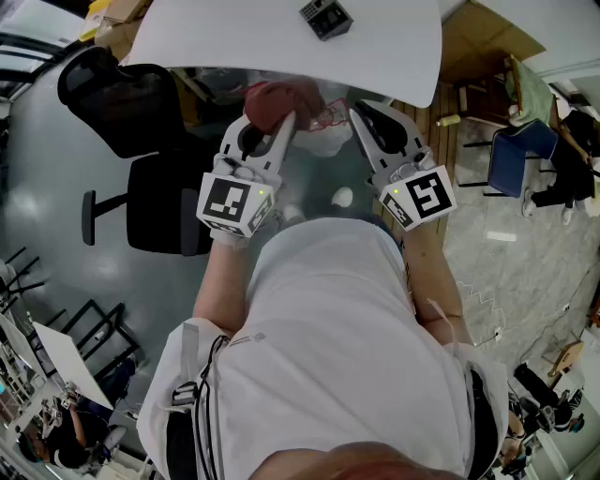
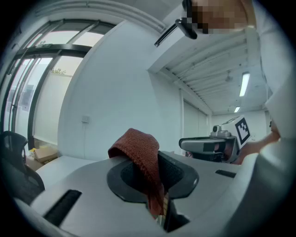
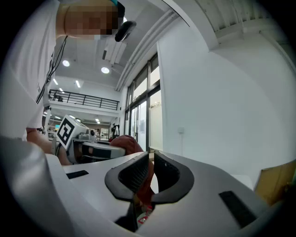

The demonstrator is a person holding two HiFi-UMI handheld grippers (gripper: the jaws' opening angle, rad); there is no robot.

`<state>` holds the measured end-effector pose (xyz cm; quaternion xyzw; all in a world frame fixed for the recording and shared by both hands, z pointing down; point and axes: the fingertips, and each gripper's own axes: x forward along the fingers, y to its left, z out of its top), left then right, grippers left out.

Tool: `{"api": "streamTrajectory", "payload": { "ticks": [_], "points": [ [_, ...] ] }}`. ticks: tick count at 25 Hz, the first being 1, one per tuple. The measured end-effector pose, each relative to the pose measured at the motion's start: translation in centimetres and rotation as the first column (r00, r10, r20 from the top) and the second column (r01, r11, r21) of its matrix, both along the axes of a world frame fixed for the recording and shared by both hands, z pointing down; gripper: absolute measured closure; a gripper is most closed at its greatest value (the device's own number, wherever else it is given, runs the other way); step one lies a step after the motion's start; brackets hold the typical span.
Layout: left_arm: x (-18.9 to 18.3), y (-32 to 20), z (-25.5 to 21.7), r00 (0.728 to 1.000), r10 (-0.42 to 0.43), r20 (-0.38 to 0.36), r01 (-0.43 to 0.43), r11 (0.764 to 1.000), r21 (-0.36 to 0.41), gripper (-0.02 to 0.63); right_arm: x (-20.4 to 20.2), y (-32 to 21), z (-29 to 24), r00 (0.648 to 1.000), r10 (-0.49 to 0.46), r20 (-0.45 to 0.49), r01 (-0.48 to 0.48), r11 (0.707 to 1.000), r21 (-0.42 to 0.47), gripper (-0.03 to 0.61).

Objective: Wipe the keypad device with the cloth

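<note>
Left gripper (image 2: 156,183): jaws clamped on rust-red knitted cloth (image 2: 138,147), a folded strip running lengthwise down the gap, with its loop bulging above the tips and leaning left. Right gripper (image 3: 150,178): jaws closed to a slit, pinching what looks like a clear plastic wrapper with red print (image 1: 328,122) that touches the cloth. Dark square keypad device (image 1: 325,17): on white table (image 1: 234,42), well apart from both grippers.

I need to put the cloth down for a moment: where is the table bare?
The white table is bare left of the keypad device and right of it toward the rounded corner. Its near edge is crowded: the left gripper with the cloth, and the right gripper on the plastic bag.
</note>
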<state>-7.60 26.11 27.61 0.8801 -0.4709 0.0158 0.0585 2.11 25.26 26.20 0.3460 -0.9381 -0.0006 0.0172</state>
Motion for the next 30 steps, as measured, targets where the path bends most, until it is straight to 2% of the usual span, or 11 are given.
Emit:
{"api": "streamTrajectory", "payload": {
  "ticks": [10, 16, 18, 25, 30],
  "points": [
    [4.3, -1.5, 0.6, 1.000, -0.006, 0.019, 0.006, 1.000, -0.017, 0.558, 4.1, -1.5, 0.5, 1.000, -0.008, 0.006, 0.008, 1.000, -0.003, 0.532],
    [6.9, -2.7, 1.0, 0.999, -0.036, 0.041, 0.037, 0.999, -0.035, 0.558, 8.3, -3.3, 1.2, 0.994, -0.001, 0.113, 0.010, 0.996, -0.086, 0.532],
    [7.5, -3.0, 1.2, 0.997, -0.051, 0.056, 0.054, 0.998, -0.039, 0.558, 9.6, -3.9, 1.5, 0.993, 0.003, 0.121, 0.008, 0.996, -0.092, 0.532],
    [7.9, -3.9, 2.0, 0.993, -0.081, 0.082, 0.086, 0.994, -0.066, 0.558, 11.5, -5.5, 2.3, 0.990, 0.020, 0.140, -0.004, 0.993, -0.116, 0.532],
    [7.2, -6.0, 2.5, 0.995, -0.078, 0.069, 0.083, 0.994, -0.070, 0.558, 10.8, -7.5, 2.8, 0.992, 0.030, 0.125, -0.015, 0.992, -0.123, 0.532]
  ]
}}
